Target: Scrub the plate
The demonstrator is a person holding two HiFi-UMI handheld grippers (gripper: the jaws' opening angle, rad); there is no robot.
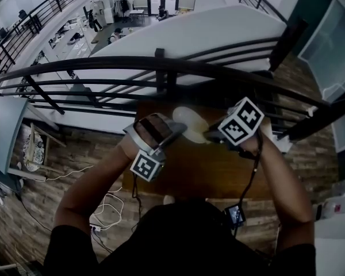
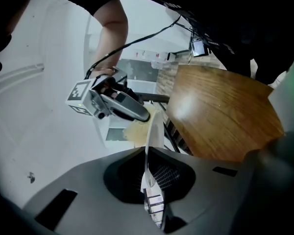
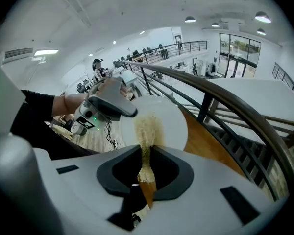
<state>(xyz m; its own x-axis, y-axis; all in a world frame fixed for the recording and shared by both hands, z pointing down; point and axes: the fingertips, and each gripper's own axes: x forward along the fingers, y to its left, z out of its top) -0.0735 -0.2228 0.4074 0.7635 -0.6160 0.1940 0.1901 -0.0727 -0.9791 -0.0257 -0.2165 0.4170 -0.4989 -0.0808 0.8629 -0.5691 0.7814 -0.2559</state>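
A white plate (image 1: pixel 191 121) is held up above the wooden table (image 1: pixel 207 171), with my left gripper (image 1: pixel 177 133) shut on its rim. In the left gripper view the plate (image 2: pixel 155 131) shows edge-on, rising from between the jaws of my left gripper (image 2: pixel 149 182). My right gripper (image 1: pixel 214 135) is shut on a pale, fibrous scrubber (image 3: pixel 148 127), whose bristles press against the face of the plate (image 3: pixel 169 124). From the left gripper view the scrubber (image 2: pixel 134 130) lies against the plate's left side, under the right gripper (image 2: pixel 130 112).
A dark metal railing (image 1: pixel 161 68) runs along the far side of the table, with a drop to a lower floor beyond it. Cables (image 1: pixel 106 206) lie on the wooden floor at the left. A small device (image 1: pixel 236 214) hangs by my right forearm.
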